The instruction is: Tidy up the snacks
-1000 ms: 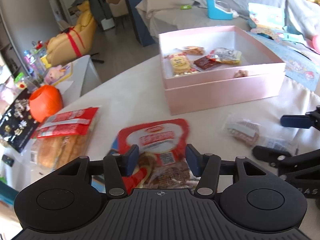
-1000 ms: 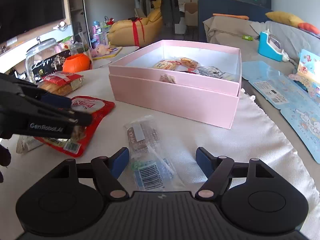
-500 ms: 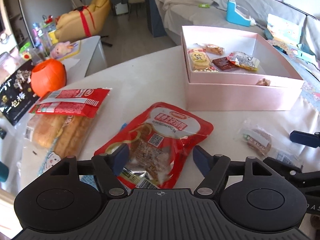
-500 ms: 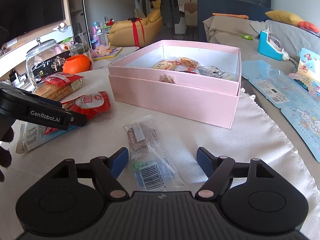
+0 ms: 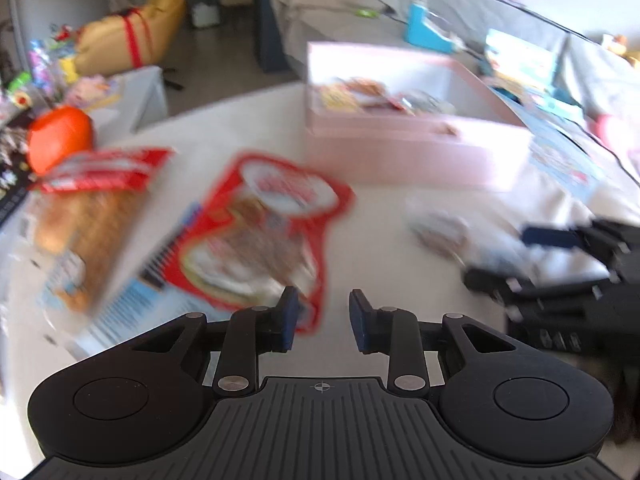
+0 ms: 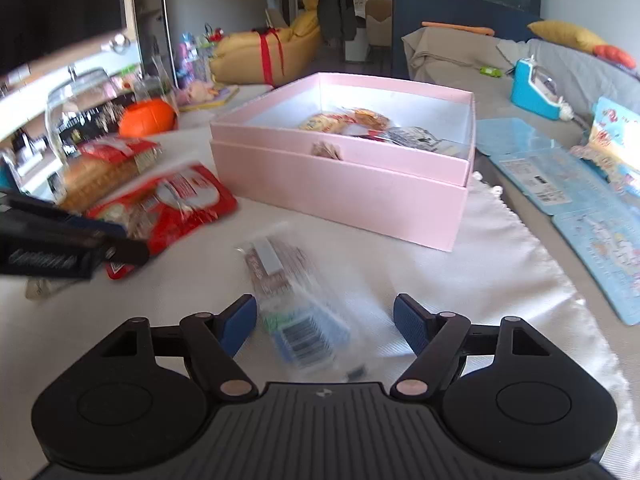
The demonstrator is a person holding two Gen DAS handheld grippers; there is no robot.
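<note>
A red snack packet [image 5: 264, 232] lies on the white tablecloth left of the pink box [image 5: 420, 156], which holds several small snacks. My left gripper [image 5: 323, 318] is at the packet's near right corner. Its jaws are closing, a gap still shows, and only that corner reaches between them; this view is blurred. From the right wrist view the left gripper [image 6: 124, 240] straddles the red packet's [image 6: 180, 200] edge. My right gripper [image 6: 326, 326] stands open low over a clear-wrapped snack [image 6: 288, 280], pads apart from it, in front of the pink box [image 6: 340, 192].
A bread packet [image 5: 92, 216] and an orange ball [image 5: 60, 136] lie at the table's left. Blue printed sheets [image 6: 560, 184] lie to the right of the box. A glass jar [image 6: 76, 100] stands far left. A sofa with a blue device [image 6: 532, 88] is behind.
The left gripper let the red packet down onto the table, opened wide, then shifted right toward its corner with the jaws narrowing. The right gripper has kept still and open.
</note>
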